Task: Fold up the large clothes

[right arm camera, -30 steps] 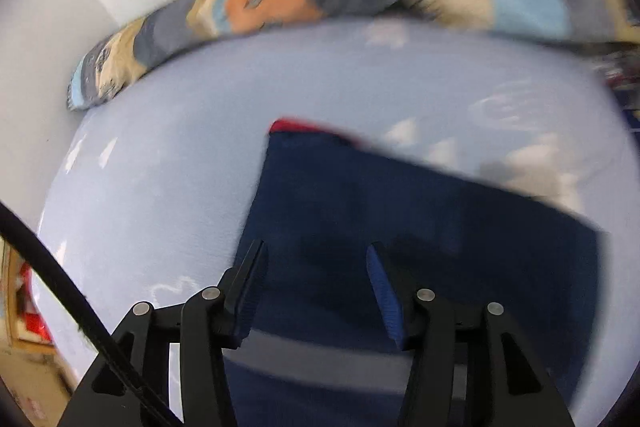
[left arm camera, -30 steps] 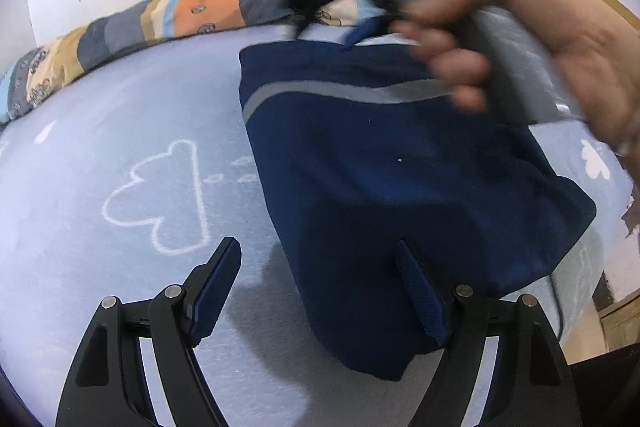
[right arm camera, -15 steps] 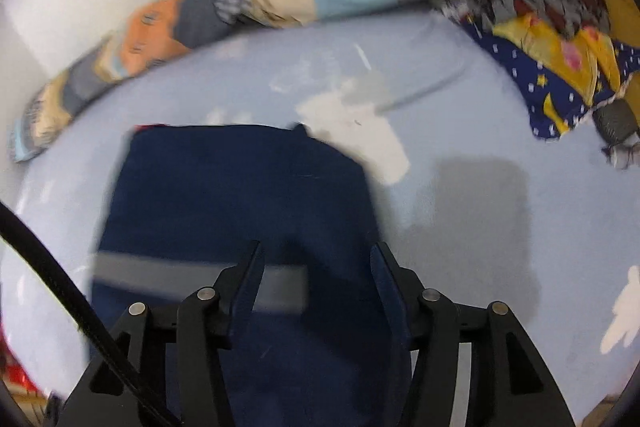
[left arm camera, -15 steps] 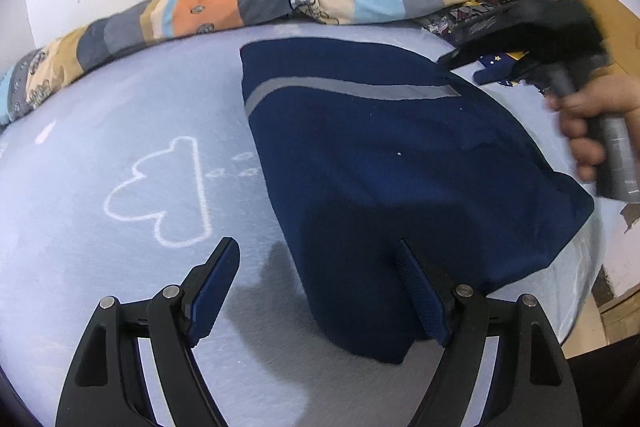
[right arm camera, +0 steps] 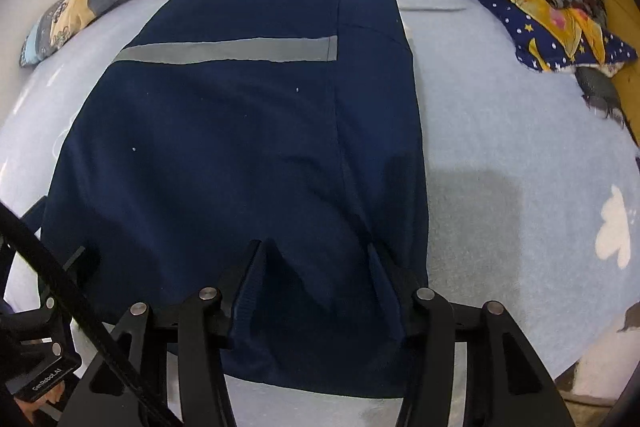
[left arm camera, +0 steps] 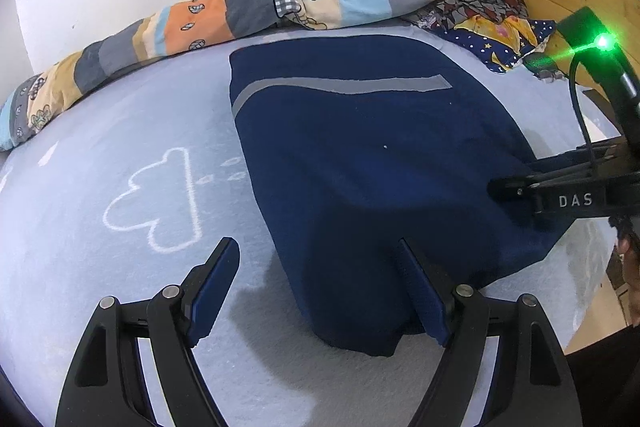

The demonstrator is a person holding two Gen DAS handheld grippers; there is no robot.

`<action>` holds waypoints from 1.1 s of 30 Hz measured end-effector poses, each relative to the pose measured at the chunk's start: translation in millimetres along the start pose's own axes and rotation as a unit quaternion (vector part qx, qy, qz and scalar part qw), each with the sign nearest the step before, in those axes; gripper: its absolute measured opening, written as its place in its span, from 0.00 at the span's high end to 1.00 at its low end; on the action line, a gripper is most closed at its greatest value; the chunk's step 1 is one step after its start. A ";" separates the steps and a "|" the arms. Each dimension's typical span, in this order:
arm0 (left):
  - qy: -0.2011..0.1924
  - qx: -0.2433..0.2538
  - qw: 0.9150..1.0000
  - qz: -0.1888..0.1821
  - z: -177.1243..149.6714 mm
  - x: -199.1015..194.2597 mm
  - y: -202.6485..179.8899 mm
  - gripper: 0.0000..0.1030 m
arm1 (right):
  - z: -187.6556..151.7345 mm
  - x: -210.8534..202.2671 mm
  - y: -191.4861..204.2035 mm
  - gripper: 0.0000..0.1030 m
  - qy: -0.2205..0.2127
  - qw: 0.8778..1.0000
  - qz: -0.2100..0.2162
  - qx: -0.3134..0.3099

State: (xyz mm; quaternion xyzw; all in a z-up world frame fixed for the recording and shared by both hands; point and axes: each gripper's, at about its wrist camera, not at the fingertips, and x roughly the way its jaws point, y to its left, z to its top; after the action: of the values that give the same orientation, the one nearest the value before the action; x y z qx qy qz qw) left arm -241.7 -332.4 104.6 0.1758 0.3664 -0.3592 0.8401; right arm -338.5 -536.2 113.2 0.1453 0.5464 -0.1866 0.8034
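Left wrist view: left gripper (left arm camera: 316,285) gapes beside the navy garment (left arm camera: 372,163); right gripper (right arm camera: 316,267) spreads apart over its near edge.

Right claw (right arm camera: 316,263) spread over navy garment (right arm camera: 240,131)

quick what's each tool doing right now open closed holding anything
Left tool: open, holding nothing, one finger over the garment.
Right tool: open, holding nothing, low over the garment's near edge.

Black frames, blue-padded fingers (left arm camera: 214,281), silver screws.
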 end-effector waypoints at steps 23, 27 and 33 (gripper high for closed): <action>-0.032 0.032 0.999 0.019 -4.9 -22.4 -11.2 0.23 | -0.3 -32.3 -28.5 0.46 -0.019 0.998 0.027 0.050; -0.044 0.034 0.998 0.026 -0.9 -25.5 -9.1 0.23 | 4.8 -43.8 -31.1 0.46 -0.052 0.997 0.010 0.052; -0.029 0.024 0.999 0.023 10.2 -15.1 -9.2 0.23 | 14.5 -28.5 -32.8 0.46 -0.036 0.997 0.030 0.067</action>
State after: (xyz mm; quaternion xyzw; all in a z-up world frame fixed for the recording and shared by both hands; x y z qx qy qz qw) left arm -250.7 -337.2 122.4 0.1938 0.3289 -0.3530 0.8542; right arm -351.0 -567.6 144.0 0.2085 0.4985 -0.2043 0.8163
